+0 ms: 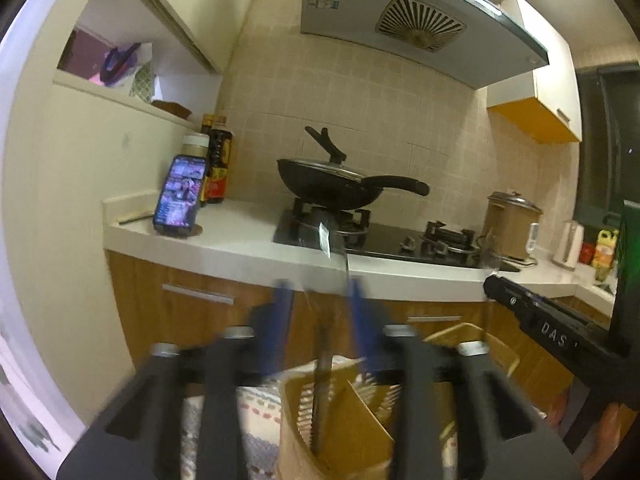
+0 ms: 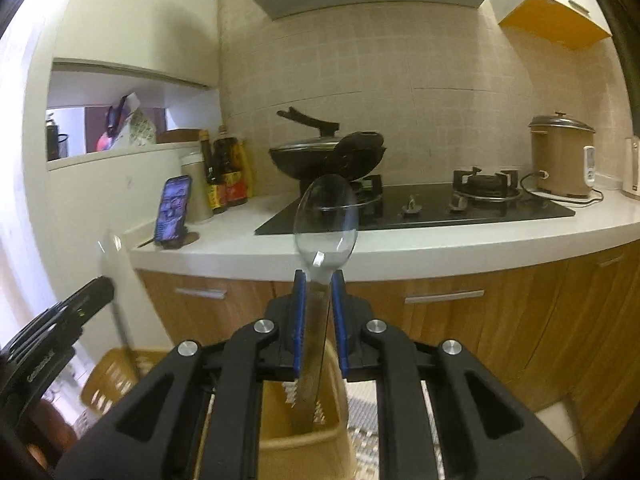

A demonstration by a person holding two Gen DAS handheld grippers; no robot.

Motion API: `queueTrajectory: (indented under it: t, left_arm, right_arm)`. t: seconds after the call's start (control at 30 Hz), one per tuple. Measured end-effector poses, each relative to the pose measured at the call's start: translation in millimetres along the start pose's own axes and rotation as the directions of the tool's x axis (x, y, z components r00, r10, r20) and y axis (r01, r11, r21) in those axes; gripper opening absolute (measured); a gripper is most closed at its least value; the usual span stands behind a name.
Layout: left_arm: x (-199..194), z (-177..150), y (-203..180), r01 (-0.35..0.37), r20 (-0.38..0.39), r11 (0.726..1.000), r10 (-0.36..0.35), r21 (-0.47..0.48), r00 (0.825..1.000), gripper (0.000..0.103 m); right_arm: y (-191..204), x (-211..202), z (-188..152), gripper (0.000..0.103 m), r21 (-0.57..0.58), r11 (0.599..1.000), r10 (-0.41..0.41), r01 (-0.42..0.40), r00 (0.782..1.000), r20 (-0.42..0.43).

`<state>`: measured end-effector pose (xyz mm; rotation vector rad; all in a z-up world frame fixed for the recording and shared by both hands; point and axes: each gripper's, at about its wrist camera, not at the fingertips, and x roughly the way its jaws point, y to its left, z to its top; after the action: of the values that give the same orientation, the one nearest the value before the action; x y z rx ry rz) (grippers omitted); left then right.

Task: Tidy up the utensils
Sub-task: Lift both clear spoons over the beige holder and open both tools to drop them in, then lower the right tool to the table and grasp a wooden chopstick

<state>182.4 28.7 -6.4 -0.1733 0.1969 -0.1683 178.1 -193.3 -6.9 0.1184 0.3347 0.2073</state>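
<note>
In the left wrist view my left gripper point(image 1: 320, 304) is open, its blue pads point(image 1: 282, 308) standing clear on either side of a thin metal utensil point(image 1: 325, 240). The utensil stands upright with its lower end in a tan utensil holder point(image 1: 344, 420). In the right wrist view a metal spoon point(image 2: 325, 216) stands bowl up between the blue pads point(image 2: 339, 312) of my right gripper point(image 2: 319, 304). A small gap shows at the right pad, and the spoon's handle reaches down into the tan holder point(image 2: 296, 452). The left gripper point(image 2: 80, 300) shows at that view's left edge.
A white counter point(image 2: 440, 248) runs ahead, with wooden cabinets below. On it are a black hob point(image 2: 460, 208), a lidded wok point(image 1: 332, 184), a propped phone point(image 1: 180, 196), sauce bottles point(image 1: 218, 168) and a rice cooker point(image 2: 560, 156). A slotted tan basket point(image 2: 112, 376) sits low beside the holder.
</note>
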Motion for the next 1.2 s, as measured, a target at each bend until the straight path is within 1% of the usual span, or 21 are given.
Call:
queueTrajectory:
  t: [0.03, 0.07, 0.2, 0.33, 0.37, 0.47, 0.53, 0.6, 0.63, 0.7, 0.73, 0.83, 0.87, 0.9, 0.93, 0.97, 1.0, 1.1, 1.13, 1.17, 1.2]
  left_arm:
    - [-3.1, -0.1, 0.8, 0.000, 0.006, 1.000, 0.000, -0.003, 1.000, 0.053]
    - [-8.2, 0.9, 1.5, 0.000, 0.005, 1.000, 0.000, 0.004, 1.000, 0.053]
    - [-26.5, 3.0, 4.7, 0.005, -0.022, 1.000, -0.005, -0.004, 1.000, 0.053]
    - [-49.0, 7.5, 13.5, 0.023, -0.100, 0.999, -0.026, -0.032, 0.995, 0.053]
    - [-55.5, 7.4, 15.2, 0.036, -0.140, 0.999, -0.040, -0.036, 0.989, 0.053]
    - [-69.9, 1.9, 19.6, 0.054, -0.236, 0.997, -0.064, -0.049, 0.970, 0.053]
    - [-80.2, -6.7, 21.3, 0.078, -0.306, 0.995, -0.091, -0.056, 0.948, 0.053]
    - [-84.9, -15.2, 22.3, 0.083, -0.363, 0.995, -0.097, -0.053, 0.927, 0.052]
    - [-87.2, -20.0, 23.6, 0.091, -0.388, 0.994, -0.108, -0.061, 0.915, 0.051]
    - [-90.3, -31.9, 27.8, 0.114, -0.449, 0.990, -0.141, -0.087, 0.882, 0.050]
    - [-90.9, -37.6, 28.9, 0.117, -0.477, 0.989, -0.145, -0.088, 0.867, 0.050]
    - [-93.0, -54.2, 29.9, 0.138, -0.543, 0.987, -0.161, -0.083, 0.824, 0.048]
    - [-93.2, -60.9, 29.8, 0.141, -0.571, 0.987, -0.162, -0.080, 0.805, 0.047]
    - [-93.6, -67.4, 29.7, 0.145, -0.595, 0.986, -0.163, -0.077, 0.787, 0.047]
    - [-94.0, -72.1, 29.9, 0.152, -0.609, 0.986, -0.166, -0.076, 0.776, 0.047]
    - [-93.7, -78.9, 29.4, 0.159, -0.634, 0.985, -0.168, -0.072, 0.755, 0.046]
    - [-92.5, -84.5, 29.1, 0.162, -0.655, 0.984, -0.167, -0.069, 0.737, 0.045]
    - [-92.1, -108.2, 30.3, 0.187, -0.722, 0.979, -0.188, -0.083, 0.666, 0.044]
    - [-91.0, -115.4, 30.9, 0.191, -0.741, 0.978, -0.191, -0.087, 0.644, 0.042]
    - [-89.7, -124.1, 31.2, 0.194, -0.762, 0.977, -0.189, -0.085, 0.619, 0.041]
    - [-88.2, -131.6, 30.6, 0.196, -0.780, 0.978, -0.181, -0.076, 0.599, 0.041]
  right_arm:
    - [2.2, -4.2, -0.5, 0.038, -0.010, 1.000, 0.001, -0.001, 1.000, 0.000]
    - [4.0, -13.2, -2.3, 0.054, -0.021, 1.000, -0.007, 0.008, 1.000, 0.016]
    - [3.9, -41.2, -5.8, 0.054, -0.026, 1.000, -0.016, 0.016, 1.000, 0.004]
    - [-3.3, -70.3, -8.3, 0.054, -0.004, 0.999, -0.047, 0.047, 0.996, -0.073]
    - [-4.3, -76.7, -9.4, 0.054, -0.009, 0.998, -0.063, 0.062, 0.992, -0.107]
    - [-7.9, -91.3, -15.8, 0.054, 0.004, 0.998, -0.054, 0.056, 0.978, -0.204]
    - [-8.9, -98.5, -21.2, 0.054, 0.018, 0.999, -0.044, 0.050, 0.965, -0.259]
    - [-8.8, -105.4, -27.6, 0.053, 0.016, 0.998, -0.050, 0.057, 0.953, -0.297]
    - [-7.5, -109.3, -31.8, 0.053, 0.010, 0.998, -0.055, 0.061, 0.947, -0.318]
    - [-3.8, -115.1, -41.1, 0.051, -0.002, 0.998, -0.058, 0.061, 0.930, -0.363]
    - [-2.3, -116.5, -44.9, 0.050, -0.004, 0.998, -0.056, 0.059, 0.923, -0.380]
    - [2.5, -120.1, -60.4, 0.046, 0.004, 0.999, -0.033, 0.039, 0.890, -0.454]
    - [4.4, -121.1, -66.8, 0.045, 0.004, 0.999, -0.026, 0.032, 0.876, -0.481]
    - [5.8, -121.5, -71.0, 0.043, 0.003, 1.000, -0.022, 0.027, 0.868, -0.497]
    - [8.6, -122.0, -77.4, 0.042, 0.003, 1.000, -0.013, 0.018, 0.852, -0.523]
    - [10.6, -122.6, -82.7, 0.040, 0.005, 1.000, -0.005, 0.009, 0.841, -0.542]
    - [14.0, -123.4, -90.2, 0.038, 0.003, 1.000, 0.003, -0.002, 0.824, -0.567]
    - [22.8, -124.8, -103.9, 0.038, -0.011, 1.000, 0.011, -0.022, 0.794, -0.608]
    - [26.3, -125.4, -111.5, 0.037, -0.014, 0.999, 0.018, -0.034, 0.779, -0.627]
    - [27.6, -125.4, -115.3, 0.037, -0.013, 0.999, 0.021, -0.039, 0.771, -0.637]
    - [30.0, -125.2, -121.6, 0.035, -0.014, 0.999, 0.023, -0.043, 0.759, -0.651]
